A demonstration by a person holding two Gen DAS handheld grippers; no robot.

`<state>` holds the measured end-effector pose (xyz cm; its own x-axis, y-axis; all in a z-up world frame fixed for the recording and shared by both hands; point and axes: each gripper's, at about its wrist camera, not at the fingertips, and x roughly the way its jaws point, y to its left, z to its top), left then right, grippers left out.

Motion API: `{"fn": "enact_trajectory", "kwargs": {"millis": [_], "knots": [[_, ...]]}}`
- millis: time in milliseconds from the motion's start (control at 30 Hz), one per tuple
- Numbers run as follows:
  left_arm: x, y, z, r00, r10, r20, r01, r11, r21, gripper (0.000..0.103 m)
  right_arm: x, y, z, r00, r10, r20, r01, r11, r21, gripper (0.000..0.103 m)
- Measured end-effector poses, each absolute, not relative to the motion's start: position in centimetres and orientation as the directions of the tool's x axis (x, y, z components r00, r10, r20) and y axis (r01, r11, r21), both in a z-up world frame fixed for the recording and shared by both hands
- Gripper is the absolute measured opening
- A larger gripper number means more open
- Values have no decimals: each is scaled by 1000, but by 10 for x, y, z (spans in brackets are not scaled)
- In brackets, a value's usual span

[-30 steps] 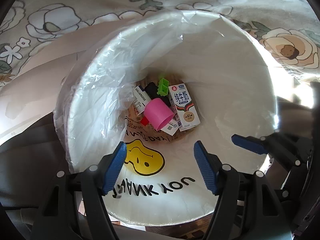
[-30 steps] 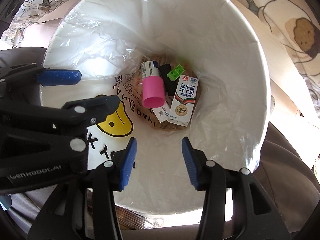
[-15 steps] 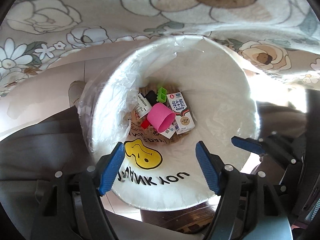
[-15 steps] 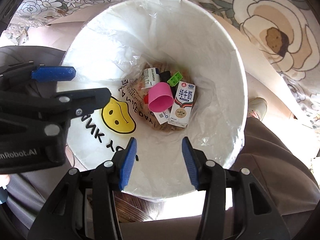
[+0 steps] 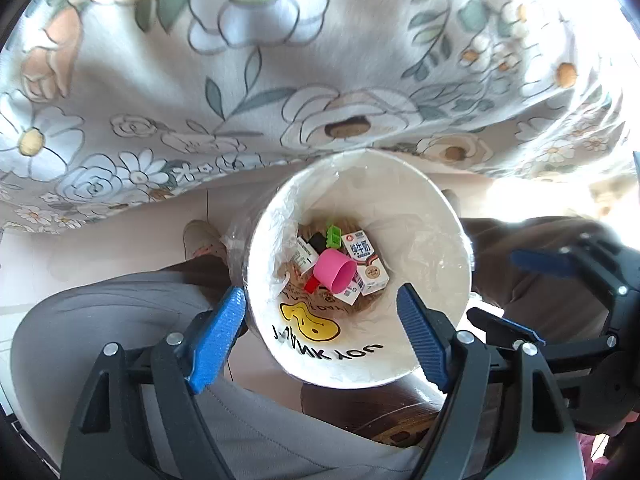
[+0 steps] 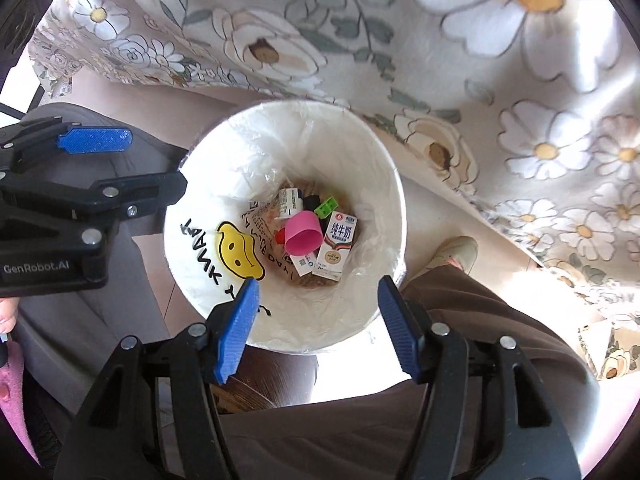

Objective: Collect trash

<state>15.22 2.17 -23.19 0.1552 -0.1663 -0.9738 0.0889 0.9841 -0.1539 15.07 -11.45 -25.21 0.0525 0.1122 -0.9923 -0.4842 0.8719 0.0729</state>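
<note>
A floral cloth [image 5: 248, 92] hangs down over the desk edge and fills the upper half of both views, white and cream blooms on a pale ground. Below it the floor [image 5: 100, 248] is pale tile, with a person's legs in grey and brown trousers [image 6: 480, 340] and a light shoe [image 6: 456, 254] close by.

Between the legs stands a round white bin [image 5: 448, 232] lined with a thin clear bag [image 5: 280, 240]. A plastic carrier bag with a yellow smiley face [image 6: 238, 250] lies against its inner wall. At the bottom sits the trash: a milk carton [image 6: 334, 246], a pink cup [image 6: 302, 234] on its side, a small white packet [image 6: 289, 202], a green block [image 6: 326, 207] and something black beside it.

The left hand-held gripper [image 5: 320, 340] hangs above the bin, jaws opening wide, nothing between them. The right hand-held gripper [image 6: 318, 328] hangs there too, jaws opening, also empty.
</note>
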Motion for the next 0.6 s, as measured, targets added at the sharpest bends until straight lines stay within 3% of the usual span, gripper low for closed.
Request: {"fn": "enact_trajectory", "kwargs": {"millis": [467, 600], "knots": [[93, 32, -82, 506, -196, -840, 102, 981, -168, 91, 102, -139, -97, 401, 186, -897, -450, 893, -17, 74], [73, 30, -51, 578, -149, -802, 96, 989, -115, 92, 87, -146, -64, 475, 196, -858, -421, 907, -26, 77]]}}
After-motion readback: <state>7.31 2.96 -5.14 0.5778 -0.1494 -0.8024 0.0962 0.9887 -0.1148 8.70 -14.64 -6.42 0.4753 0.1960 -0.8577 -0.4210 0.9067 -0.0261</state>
